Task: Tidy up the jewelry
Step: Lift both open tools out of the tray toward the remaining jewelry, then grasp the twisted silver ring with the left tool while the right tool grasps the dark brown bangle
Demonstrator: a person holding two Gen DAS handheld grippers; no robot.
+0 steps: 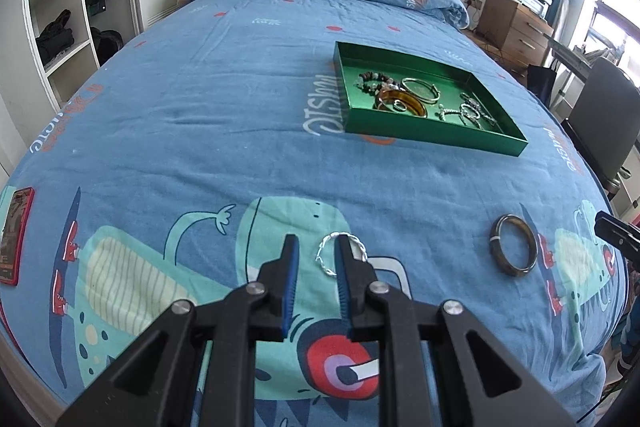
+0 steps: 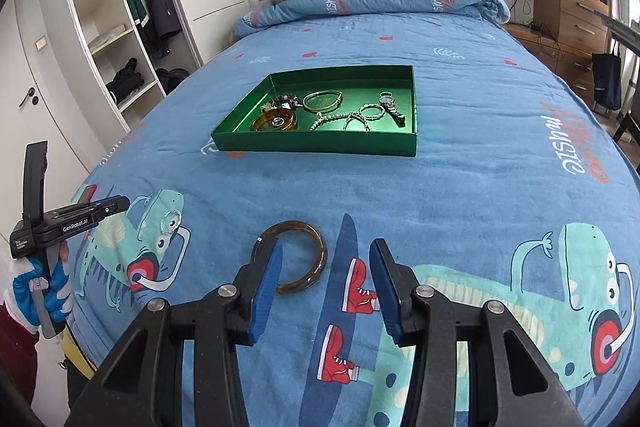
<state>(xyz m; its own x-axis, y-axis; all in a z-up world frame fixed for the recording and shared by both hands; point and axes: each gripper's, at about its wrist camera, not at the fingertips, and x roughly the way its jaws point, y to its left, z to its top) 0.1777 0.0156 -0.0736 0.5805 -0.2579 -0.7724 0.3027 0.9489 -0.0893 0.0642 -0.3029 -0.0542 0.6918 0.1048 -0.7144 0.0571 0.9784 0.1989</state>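
Two pieces lie loose near the foot edge of the bed (image 1: 200,107), short of the green tray (image 1: 434,133): left gripper (image 1: 316,247) open astride the twisted silver ring (image 1: 341,254), right gripper (image 2: 326,253) open over the brown bangle (image 2: 289,255), both needing to close and lift.

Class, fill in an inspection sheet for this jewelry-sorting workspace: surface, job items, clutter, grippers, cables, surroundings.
Surface: blue cartoon-print bedspread, wrinkled.
Job items: green tray holding bracelets, bangles, a watch; twisted silver ring and brown bangle loose on the bedspread.
Clutter: red phone at the bed's edge.
Grippers: left gripper open, one finger over the ring; right gripper open, left finger overlapping the bangle.
Cables: plugged in by the wooden dresser.
Surroundings: open wardrobe, folded jackets near the headboard, printer, chair.
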